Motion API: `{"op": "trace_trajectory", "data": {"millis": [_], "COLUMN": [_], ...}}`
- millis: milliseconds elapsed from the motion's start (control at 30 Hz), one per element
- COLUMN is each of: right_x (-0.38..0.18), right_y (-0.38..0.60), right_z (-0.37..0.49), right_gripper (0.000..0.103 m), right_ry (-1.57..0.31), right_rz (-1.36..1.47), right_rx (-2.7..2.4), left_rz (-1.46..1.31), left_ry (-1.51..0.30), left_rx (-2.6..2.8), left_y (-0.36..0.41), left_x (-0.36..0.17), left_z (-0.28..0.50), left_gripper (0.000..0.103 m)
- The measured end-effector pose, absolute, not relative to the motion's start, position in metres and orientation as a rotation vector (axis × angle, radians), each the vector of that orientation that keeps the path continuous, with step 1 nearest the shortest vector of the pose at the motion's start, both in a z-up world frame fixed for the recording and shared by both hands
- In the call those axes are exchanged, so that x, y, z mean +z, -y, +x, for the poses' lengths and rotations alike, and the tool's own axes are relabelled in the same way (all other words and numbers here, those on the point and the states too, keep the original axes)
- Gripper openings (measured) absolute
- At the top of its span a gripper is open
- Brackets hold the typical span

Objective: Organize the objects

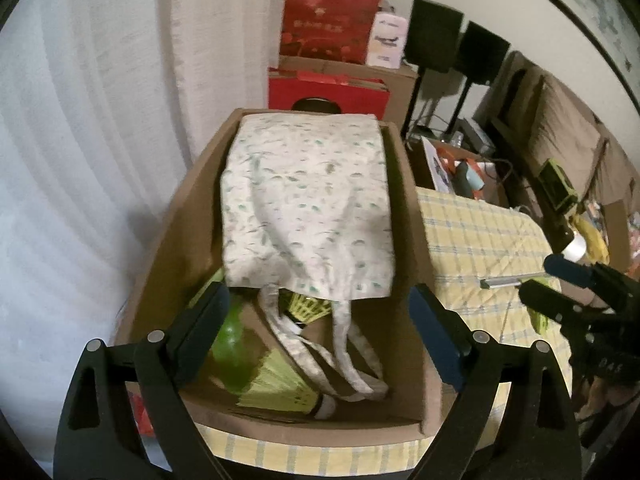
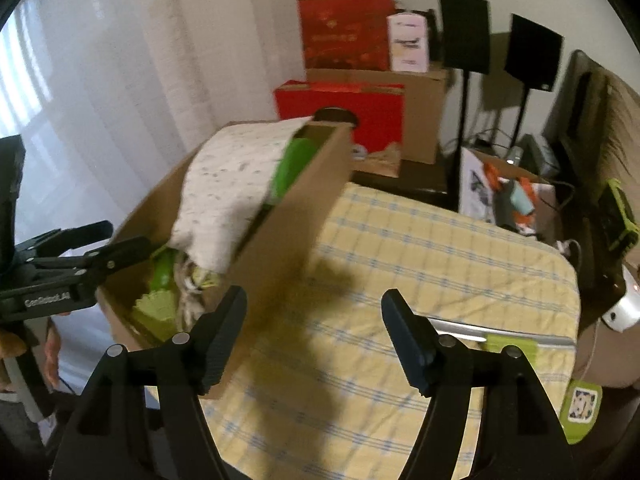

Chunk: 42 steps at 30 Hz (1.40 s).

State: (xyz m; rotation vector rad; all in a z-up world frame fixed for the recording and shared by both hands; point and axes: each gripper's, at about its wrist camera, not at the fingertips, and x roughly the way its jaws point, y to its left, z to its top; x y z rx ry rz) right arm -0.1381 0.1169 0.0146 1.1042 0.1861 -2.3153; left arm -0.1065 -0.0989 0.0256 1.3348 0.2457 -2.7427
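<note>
The cardboard box [image 1: 404, 200] fills the centre of the left wrist view and serves as the collecting place, standing on the bench [image 2: 420, 264] with its yellow checked cloth. A white patterned cloth bag [image 1: 304, 200] lies spread over the upper part of the box, its straps [image 1: 344, 360] trailing towards the lower centre; laid flat like this it covers most of what is underneath. Below its edge show a green plastic piece [image 1: 230, 340] and a yellow-green shuttlecock [image 1: 280, 392] at the lower centre, with a second one [image 1: 308, 306] half hidden under the bag's hem.

The left gripper [image 1: 320, 336] hangs over the near end of the box with its jaws spread wide and nothing between them. The right gripper [image 2: 314, 340], at the bottom of its own view, also stands well open and empty, over bare cloth just beside the box's side wall. Both seem free for a next pick.

Still outside the box, a silver bar-like thing [image 2: 500, 334], too blurred to name, lies on the cloth at the lower right, beside something yellow-green [image 2: 508, 346]. A card with a printed square code [image 2: 582, 404] lies near the bench's edge. The box wall stands between the right gripper and the contents. Red gift bags [image 2: 344, 32], cartons and two black speakers [image 2: 466, 32] crowd the upper background, well apart from the work.
</note>
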Motion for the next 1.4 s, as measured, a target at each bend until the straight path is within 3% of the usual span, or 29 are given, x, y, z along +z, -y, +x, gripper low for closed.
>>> {"op": "trace_trajectory", "data": {"millis": [267,333,467,700,1167,1400], "right_x": [0.013,0.012,0.008,-0.001,-0.047,-0.07], "right_y": [-0.162,-0.175,-0.196,-0.231,-0.284,-0.29], "right_z": [-0.136,-0.135,-0.135,-0.138,-0.158,-0.164], "right_gripper": [0.073,0.077,0.08,0.102,0.102,0.102], "right_ry": [-0.15,-0.152,-0.128,-0.111,-0.073,-0.064], "right_rz": [1.127,1.134,1.153,1.209,1.341,1.333], "right_rx": [-2.395,-2.42,-2.456,-2.502,-2.593,-2.601], "left_rz": [1.38,1.386,1.403,1.447,1.616,1.707], "left_ry": [-0.189,-0.172,-0.157,-0.069,0.023,-0.204], "left_rx": [-2.821,-2.838,-2.87,-2.899,-2.935,-2.916], "left_y": [0.059,0.049,0.031,-0.001,-0.073,-0.078], "left_x": [0.027,0.028,0.029,0.027,-0.021,-0.046], "left_z": [-0.11,-0.111,-0.113,-0.117,-0.132,-0.15], "left_gripper": [0.096,0.102,0.103,0.103,0.103,0.103]}}
